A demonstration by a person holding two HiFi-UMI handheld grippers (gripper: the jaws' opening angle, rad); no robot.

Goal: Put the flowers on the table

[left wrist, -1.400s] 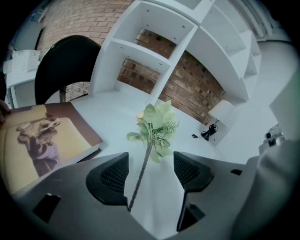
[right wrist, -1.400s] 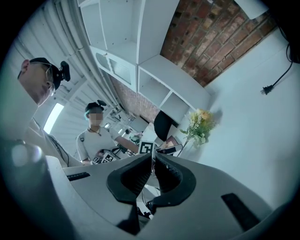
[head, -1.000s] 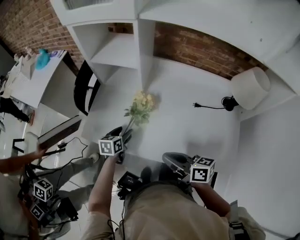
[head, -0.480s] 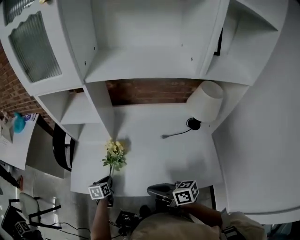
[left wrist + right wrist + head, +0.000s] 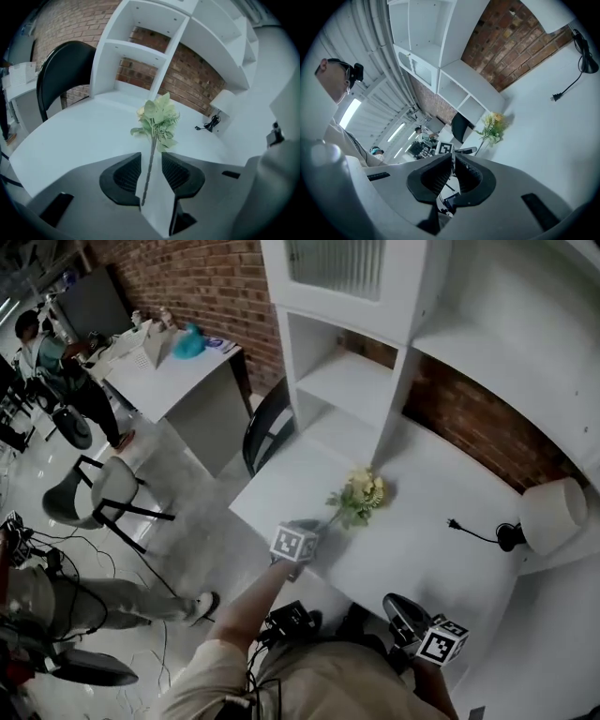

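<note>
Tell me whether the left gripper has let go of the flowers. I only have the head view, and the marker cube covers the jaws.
Observer: The left gripper view shows the left gripper with its jaws apart; they have just been opening. The stem of the flowers runs through the gap, and the pads are not pinching it.
Operator: Check the right gripper too; its jaws are hidden from me as well.
Observer: In the right gripper view, the right gripper has nothing between its jaws. Only a narrow slit shows between the pads.
</note>
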